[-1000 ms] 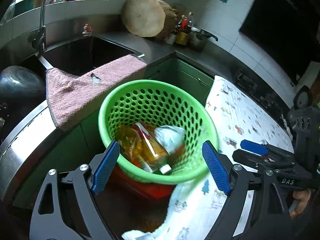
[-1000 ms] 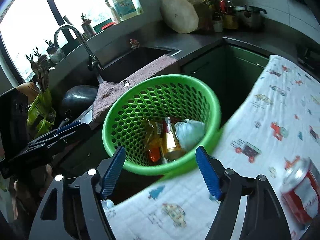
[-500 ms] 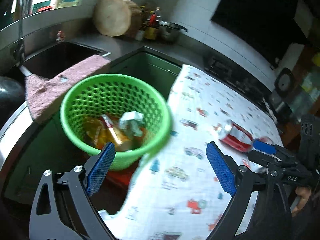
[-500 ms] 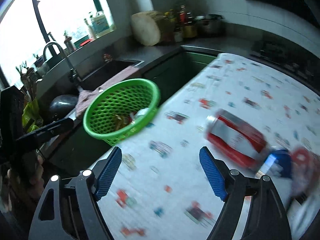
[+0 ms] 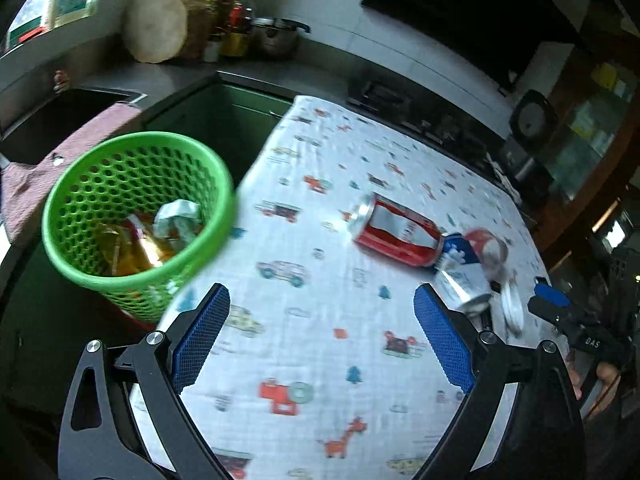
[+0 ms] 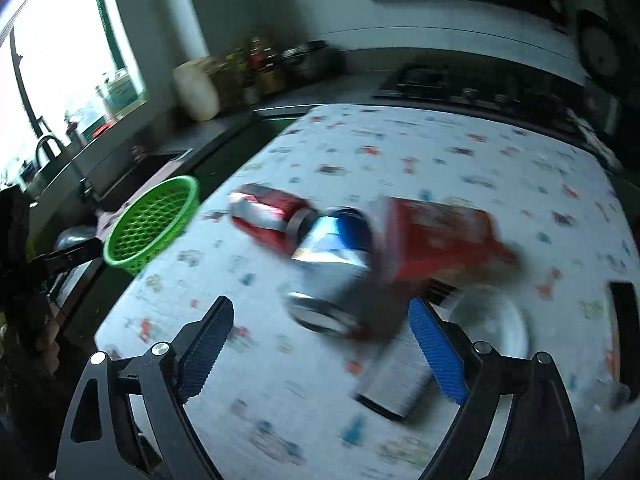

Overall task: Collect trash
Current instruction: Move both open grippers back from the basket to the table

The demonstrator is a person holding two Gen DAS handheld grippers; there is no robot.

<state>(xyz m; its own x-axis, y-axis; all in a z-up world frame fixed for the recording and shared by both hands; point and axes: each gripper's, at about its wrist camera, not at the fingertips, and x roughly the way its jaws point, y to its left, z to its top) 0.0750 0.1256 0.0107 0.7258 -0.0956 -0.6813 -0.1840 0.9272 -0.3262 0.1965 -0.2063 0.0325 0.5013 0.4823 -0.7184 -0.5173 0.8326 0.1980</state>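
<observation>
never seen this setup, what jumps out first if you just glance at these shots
The bright green basket at the table's left edge, already holding wrappers, grabs the eye first. Next come the red can and the blue-and-silver can, lying on their sides on the cartoon-print tablecloth, ahead of the open right gripper.

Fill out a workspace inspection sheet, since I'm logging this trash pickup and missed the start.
Surface: table under a printed cloth.
Job's things: red can and blue can lying on their sides, end to end; red packet, blurred; green basket already holding wrappers.
Clutter: white lid-like disc; flat grey item, unclear.
Grippers: left tool open, empty; right tool open, empty, facing the cans.
Cables: nothing seen.
Surroundings: sink, pink towel, stove, chopping block.
</observation>
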